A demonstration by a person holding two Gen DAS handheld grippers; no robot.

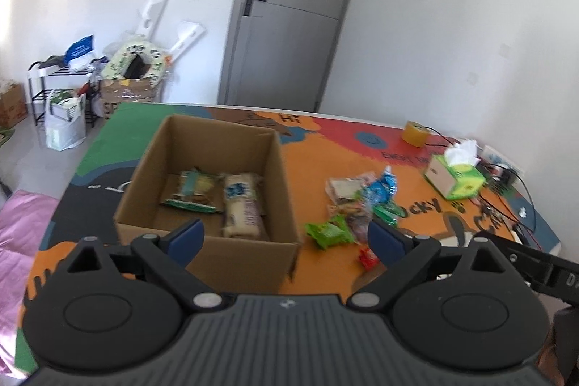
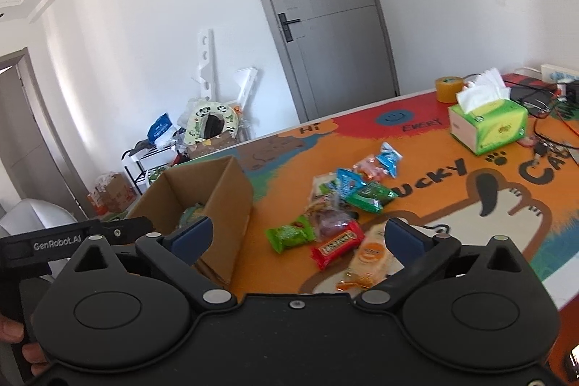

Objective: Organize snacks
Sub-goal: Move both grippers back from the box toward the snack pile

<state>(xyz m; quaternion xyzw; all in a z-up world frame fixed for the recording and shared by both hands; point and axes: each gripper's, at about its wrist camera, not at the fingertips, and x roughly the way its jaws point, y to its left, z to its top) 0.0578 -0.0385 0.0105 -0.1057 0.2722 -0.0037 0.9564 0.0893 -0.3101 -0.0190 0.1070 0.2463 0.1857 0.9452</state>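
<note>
An open cardboard box [image 1: 275, 169] stands on the colourful table mat and holds two snack packs, a green one [image 1: 193, 192] and a pale long one [image 1: 241, 205]. It also shows in the right wrist view [image 2: 228, 201]. A pile of loose snacks [image 1: 358, 205] lies right of the box; in the right wrist view it [image 2: 340, 201] includes a green pack [image 2: 291, 233], a red bar [image 2: 336, 244] and an orange pack [image 2: 369, 255]. My left gripper [image 1: 284, 237] is open and empty above the box's near wall. My right gripper [image 2: 298, 237] is open and empty above the pile's near snacks.
A green tissue box [image 2: 488, 125] and a roll of yellow tape [image 2: 448, 89] stand at the far right of the table, with cables [image 2: 542, 125] beyond. A grey door [image 2: 325, 24], a black shelf [image 1: 50, 89] and boxes stand behind the table.
</note>
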